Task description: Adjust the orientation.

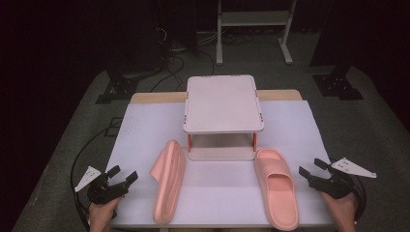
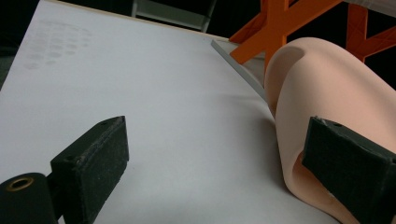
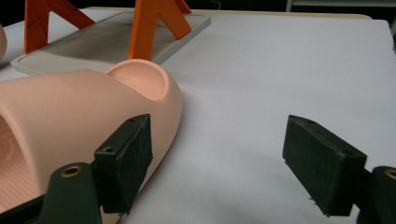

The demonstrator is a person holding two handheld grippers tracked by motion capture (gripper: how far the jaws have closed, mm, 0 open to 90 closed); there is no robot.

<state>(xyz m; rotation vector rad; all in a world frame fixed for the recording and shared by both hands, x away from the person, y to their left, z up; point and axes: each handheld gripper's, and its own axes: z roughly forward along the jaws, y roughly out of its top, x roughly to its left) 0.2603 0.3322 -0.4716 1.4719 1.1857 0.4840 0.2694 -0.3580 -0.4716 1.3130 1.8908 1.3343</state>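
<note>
At the near edge of the white table point(image 1: 290, 130), a hand holds each gripper — the left gripper point(image 1: 121, 180) and the right gripper point(image 1: 309, 169) both have their jaws spread wide with nothing between them. Between the two lie pink slippers: the left slipper point(image 1: 169, 181) tipped on its side just beside the left gripper, the right slipper point(image 1: 276, 186) flat with its sole down. Beyond them stands a small two-tier rack point(image 1: 223, 104) — pale shelves on orange legs, touching the slippers' far ends.

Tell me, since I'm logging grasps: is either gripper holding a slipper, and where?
Nothing is held. The left gripper and right gripper are both open beside the pink slippers.
</note>
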